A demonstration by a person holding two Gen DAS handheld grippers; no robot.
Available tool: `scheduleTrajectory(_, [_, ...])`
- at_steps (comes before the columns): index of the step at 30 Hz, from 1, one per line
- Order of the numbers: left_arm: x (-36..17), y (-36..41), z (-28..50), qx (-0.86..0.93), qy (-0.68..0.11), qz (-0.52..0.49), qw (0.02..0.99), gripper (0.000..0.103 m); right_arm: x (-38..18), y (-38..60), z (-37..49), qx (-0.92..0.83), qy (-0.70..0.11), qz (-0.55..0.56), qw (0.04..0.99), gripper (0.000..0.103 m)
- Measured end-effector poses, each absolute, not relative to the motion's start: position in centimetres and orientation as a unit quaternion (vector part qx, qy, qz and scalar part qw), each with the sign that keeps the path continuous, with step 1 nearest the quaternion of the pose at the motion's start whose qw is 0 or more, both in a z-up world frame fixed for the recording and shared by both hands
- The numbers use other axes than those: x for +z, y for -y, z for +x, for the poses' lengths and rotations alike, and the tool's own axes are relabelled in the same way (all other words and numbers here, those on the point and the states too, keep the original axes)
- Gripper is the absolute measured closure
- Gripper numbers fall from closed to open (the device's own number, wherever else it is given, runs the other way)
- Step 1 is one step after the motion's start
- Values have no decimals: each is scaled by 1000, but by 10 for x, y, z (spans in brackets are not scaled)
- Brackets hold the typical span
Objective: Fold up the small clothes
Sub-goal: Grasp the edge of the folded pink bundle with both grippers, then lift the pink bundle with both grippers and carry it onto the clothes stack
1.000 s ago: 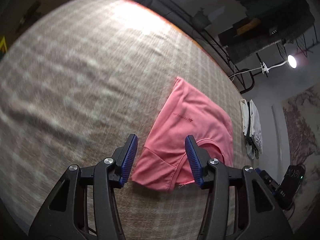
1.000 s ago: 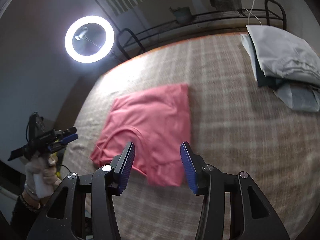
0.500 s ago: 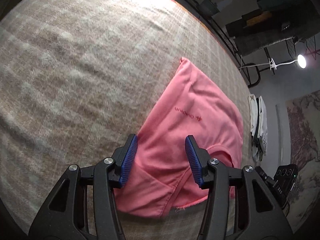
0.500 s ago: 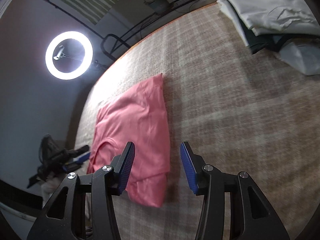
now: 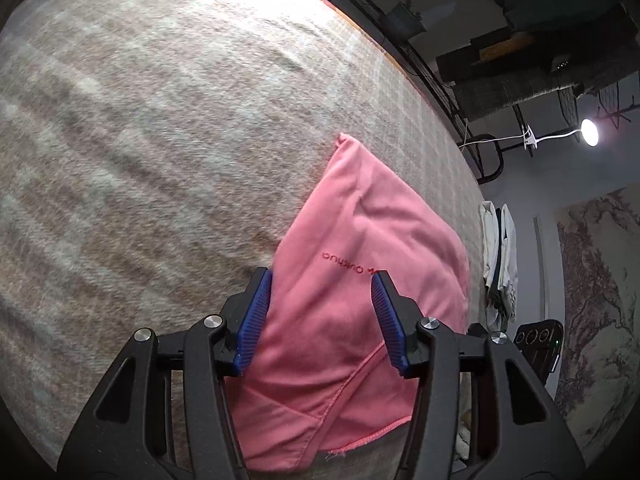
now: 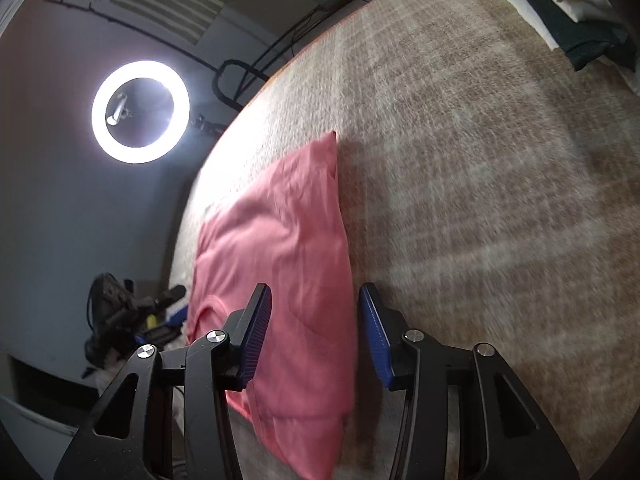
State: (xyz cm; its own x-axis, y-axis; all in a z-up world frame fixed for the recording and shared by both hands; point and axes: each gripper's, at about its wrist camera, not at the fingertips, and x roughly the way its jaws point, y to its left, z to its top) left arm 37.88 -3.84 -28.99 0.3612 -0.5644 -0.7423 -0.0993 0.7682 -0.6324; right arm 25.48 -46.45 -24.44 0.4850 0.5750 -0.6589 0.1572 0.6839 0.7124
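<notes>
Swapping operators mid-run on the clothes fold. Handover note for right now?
Left gripper: open, low over the near end of the pink shirt, fabric between its fingers, no pinch visible.
Right gripper: jaws closing, astride the shirt's right folded edge, pads not yet pressing on it.
Shirt: partly folded, lying flat on the plaid blanket, neckline toward the left gripper.
Folded pile sits at the blanket's far corner.
Done: the first fold or folds.
Left: grasp the near end, probably fold it over toward the far end, then move the shirt to the pile.
</notes>
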Motion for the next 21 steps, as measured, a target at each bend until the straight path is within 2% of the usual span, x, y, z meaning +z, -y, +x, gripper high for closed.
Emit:
scheduleTrajectory(3, [-289, 48, 383, -151, -540, -300, 771, 51, -245, 464, 265, 131, -485, 383, 775, 66])
scheduleTrajectory(5, [-287, 55, 384, -148, -537, -287, 779, 54, -247, 458, 273, 135, -491, 388, 769, 78])
scheduleTrajectory(6, [-288, 60, 385, -154, -540, -279, 779, 57, -248, 454, 277, 137, -494, 388, 766, 78])
scheduleTrajectory(7, [-289, 66, 385, -152, -541, -273, 781, 66, -249, 449, 281, 139, -497, 385, 765, 79])
scheduleTrajectory(8, [-289, 71, 385, -144, -543, -260, 785, 78, -247, 444, 284, 138, -500, 378, 767, 87])
scheduleTrajectory(9, [-289, 74, 385, -138, -544, -252, 788, 84, -245, 437, 288, 134, -506, 360, 772, 92])
scheduleTrajectory(11, [-287, 78, 382, -128, -542, -242, 795, 94, -236, 430, 292, 125, -513, 332, 781, 93])
scheduleTrajectory(21, [-235, 105, 359, -153, -489, -180, 840, 96, -180, 412, 286, 110, -483, 224, 839, 96])
